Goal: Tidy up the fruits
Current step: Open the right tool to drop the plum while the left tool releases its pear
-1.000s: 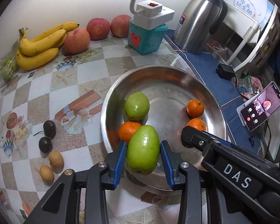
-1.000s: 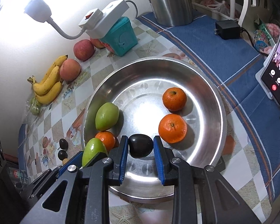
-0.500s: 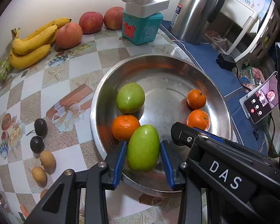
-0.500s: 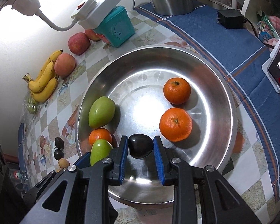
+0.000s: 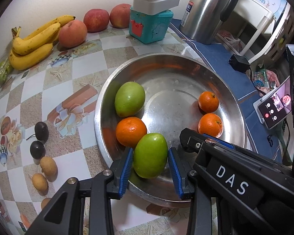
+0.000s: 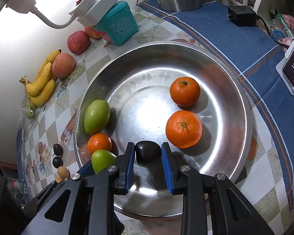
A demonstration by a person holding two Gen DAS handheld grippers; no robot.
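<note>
A steel bowl point(image 5: 166, 55) holds a green fruit point(image 5: 129, 98) and three oranges: one point(image 5: 131, 131) beside it and two point(image 5: 208, 101) point(image 5: 210, 125) on the right. My left gripper point(image 5: 150, 156) is shut on a second green fruit point(image 5: 150, 155) over the bowl's near left rim, next to the left orange. My right gripper point(image 6: 148, 153) is shut on a small dark plum-like fruit point(image 6: 147, 152) low over the bowl point(image 6: 166, 45) floor, near an orange point(image 6: 183, 129). Whether either held fruit rests on the steel I cannot tell.
On the checked tablecloth left of the bowl lie two dark fruits point(image 5: 41, 131) and several small brown ones point(image 5: 48, 165). Bananas point(image 5: 33, 43), a peach point(image 5: 72, 33) and two apples point(image 5: 96, 19) line the wall. A teal box point(image 5: 151, 27), a kettle point(image 5: 207, 11) and a phone point(image 5: 274, 107) stand behind and right.
Both grippers keep hold of their fruit. The bowl fills a little more of the right wrist view, and the scene has drifted slightly in the left wrist view.
</note>
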